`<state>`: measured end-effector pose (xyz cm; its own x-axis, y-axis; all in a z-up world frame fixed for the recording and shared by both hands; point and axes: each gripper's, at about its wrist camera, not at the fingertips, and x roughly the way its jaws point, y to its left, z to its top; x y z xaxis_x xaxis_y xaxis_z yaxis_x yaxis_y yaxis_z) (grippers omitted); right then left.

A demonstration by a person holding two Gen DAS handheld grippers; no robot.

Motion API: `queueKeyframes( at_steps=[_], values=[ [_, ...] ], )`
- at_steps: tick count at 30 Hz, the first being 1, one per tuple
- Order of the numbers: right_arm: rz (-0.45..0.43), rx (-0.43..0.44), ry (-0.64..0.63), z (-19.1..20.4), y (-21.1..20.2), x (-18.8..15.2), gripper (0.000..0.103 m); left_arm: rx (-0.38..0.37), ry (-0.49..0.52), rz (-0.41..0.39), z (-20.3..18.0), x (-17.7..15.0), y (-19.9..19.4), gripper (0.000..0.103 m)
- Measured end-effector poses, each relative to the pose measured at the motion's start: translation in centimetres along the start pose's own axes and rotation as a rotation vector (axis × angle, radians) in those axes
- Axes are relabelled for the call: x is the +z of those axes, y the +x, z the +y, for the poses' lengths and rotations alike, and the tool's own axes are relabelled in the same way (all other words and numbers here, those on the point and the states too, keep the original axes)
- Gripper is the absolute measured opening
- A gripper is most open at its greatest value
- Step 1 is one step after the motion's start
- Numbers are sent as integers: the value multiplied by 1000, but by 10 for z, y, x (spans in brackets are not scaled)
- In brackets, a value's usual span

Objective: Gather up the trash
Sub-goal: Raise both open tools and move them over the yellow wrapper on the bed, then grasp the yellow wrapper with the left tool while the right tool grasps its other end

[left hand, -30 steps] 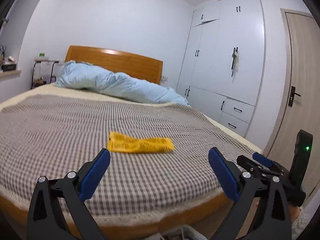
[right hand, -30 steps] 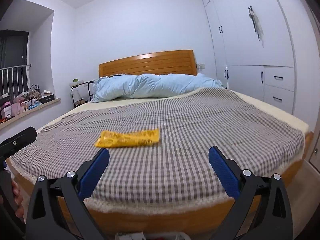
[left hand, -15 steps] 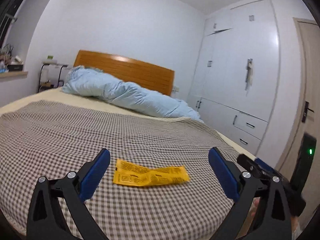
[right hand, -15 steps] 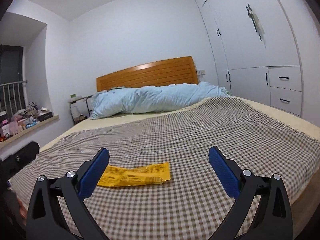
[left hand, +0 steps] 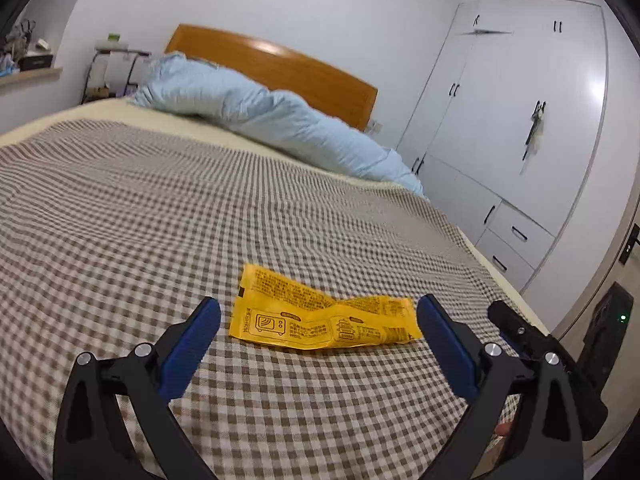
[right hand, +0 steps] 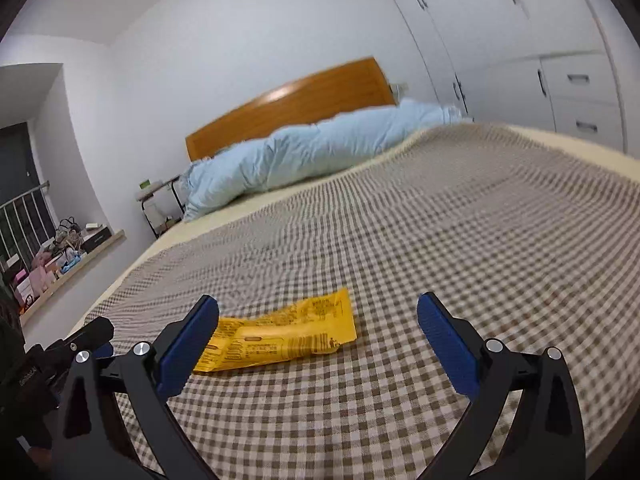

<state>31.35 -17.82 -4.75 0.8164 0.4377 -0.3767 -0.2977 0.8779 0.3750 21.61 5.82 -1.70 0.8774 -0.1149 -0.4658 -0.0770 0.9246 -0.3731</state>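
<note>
A flat yellow wrapper [left hand: 320, 316] with black print lies on the brown checked bedspread [left hand: 120, 216] near the bed's foot. My left gripper [left hand: 318, 320] hovers open just short of it, the wrapper framed between its blue pads [left hand: 192, 344]. In the right wrist view the same yellow wrapper [right hand: 280, 336] lies left of centre, its left end behind the left blue pad [right hand: 188, 344]. My right gripper [right hand: 318, 320] is open and holds nothing. The right gripper's body [left hand: 532, 340] shows at the left view's right edge.
A rumpled light-blue duvet [left hand: 260, 120] lies along the wooden headboard [left hand: 280, 64]. White wardrobes with drawers [left hand: 520, 128] stand on the right, a door [left hand: 624, 264] beyond them. A cluttered window ledge [right hand: 60, 264] and a small black rack [right hand: 160, 208] stand left of the bed.
Both grippers have moved forward and down over the bed toward the wrapper, which now looms larger between their fingers. Both stayed open.
</note>
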Motion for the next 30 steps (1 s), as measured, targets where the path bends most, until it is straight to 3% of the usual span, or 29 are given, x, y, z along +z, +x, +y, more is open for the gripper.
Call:
queueKeyframes(
  at_steps=[6,19,20,21,22,24,25,26,27,28,30],
  values=[
    [88,-31,28,-11,32,-4,96,1,-49,83,6,-5,38,95],
    [251,-30,196,-24,79,-6,93,74,-193,173,37,-9,93,94],
    [253,-19,195,-22,80,-6,86,84,-174,175,35,-8,96,94],
    [258,-10,197,-19,85,-4,62,91,-158,184,33,-7,99,93],
    [269,-3,202,-17,88,-4,51,93,-142,204,32,-6,105,91],
    [329,43,194,-11,104,-8,47,92,-138,223,30,-6,112,85],
    [351,74,192,-9,109,-10,30,82,-141,223,30,-7,112,72],
    [355,107,207,-8,112,-10,22,71,-150,228,30,-7,113,55],
    [334,121,220,-8,108,-9,15,80,-160,226,32,-8,114,48],
    [302,144,237,-9,105,-7,10,89,-177,218,37,-8,113,40],
    [265,148,242,-11,98,-4,8,73,-229,205,45,-11,108,26]
  ],
)
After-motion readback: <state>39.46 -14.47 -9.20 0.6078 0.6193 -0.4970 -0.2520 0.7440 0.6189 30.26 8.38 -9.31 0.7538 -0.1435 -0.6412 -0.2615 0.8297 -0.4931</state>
